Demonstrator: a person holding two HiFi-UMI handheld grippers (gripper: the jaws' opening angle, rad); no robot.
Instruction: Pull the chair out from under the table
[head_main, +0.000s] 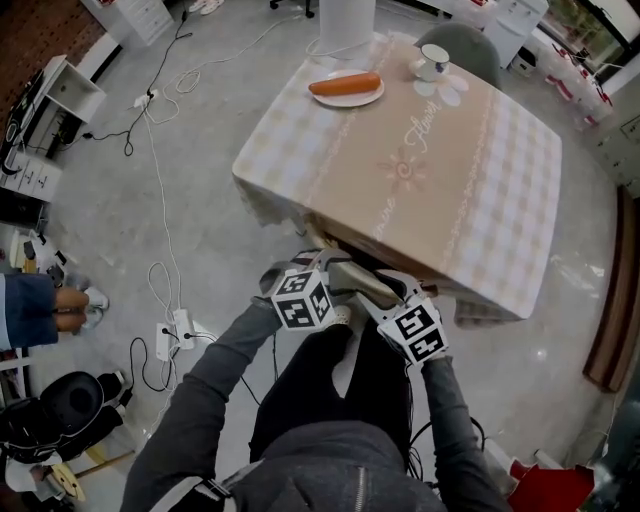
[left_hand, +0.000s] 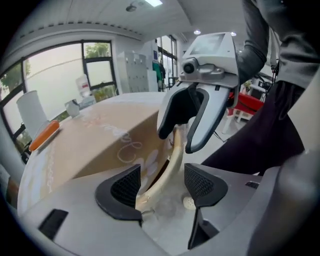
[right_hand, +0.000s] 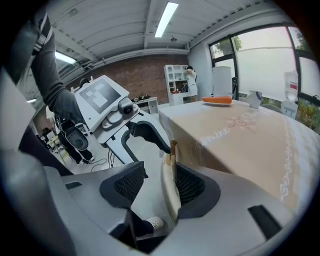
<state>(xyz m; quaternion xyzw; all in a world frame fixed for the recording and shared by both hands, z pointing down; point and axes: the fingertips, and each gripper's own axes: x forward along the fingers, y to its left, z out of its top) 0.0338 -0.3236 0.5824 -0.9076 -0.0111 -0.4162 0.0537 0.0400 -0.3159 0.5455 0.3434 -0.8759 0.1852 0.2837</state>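
Head view: the table (head_main: 470, 170), under a pale checked cloth, fills the middle; a plate (head_main: 372, 97) with a carrot (head_main: 345, 84) sits near its far left corner and a cup (head_main: 433, 58) near its far edge; the chair (head_main: 358, 280) is tucked under the table's near edge, only the top of its back showing; the left gripper (head_main: 322, 270) and the right gripper (head_main: 392, 300) sit at the two ends of that chair back, just below the table's near edge; a power strip (head_main: 175, 335) and cables lie on the floor left of the table.

Left gripper view: the left gripper (left_hand: 161, 187) has its jaws wide apart; the cream edge of the chair (left_hand: 167, 167) runs up between them, close to the pad on the table's side, with neither pad pressing on it; further along that edge the right gripper (left_hand: 177, 141) straddles it; the table (left_hand: 90, 145) lies to the left, the carrot (left_hand: 44, 135) at its far end.

Right gripper view: the right gripper (right_hand: 159, 186) also stands wide; the chair's edge (right_hand: 170, 185) stands upright between the pads, lying against the one nearer the table (right_hand: 250, 135), with the other pad clear of it; the left gripper (right_hand: 150, 134) meets the same edge further on; the carrot (right_hand: 217, 100) shows on the table's far side.
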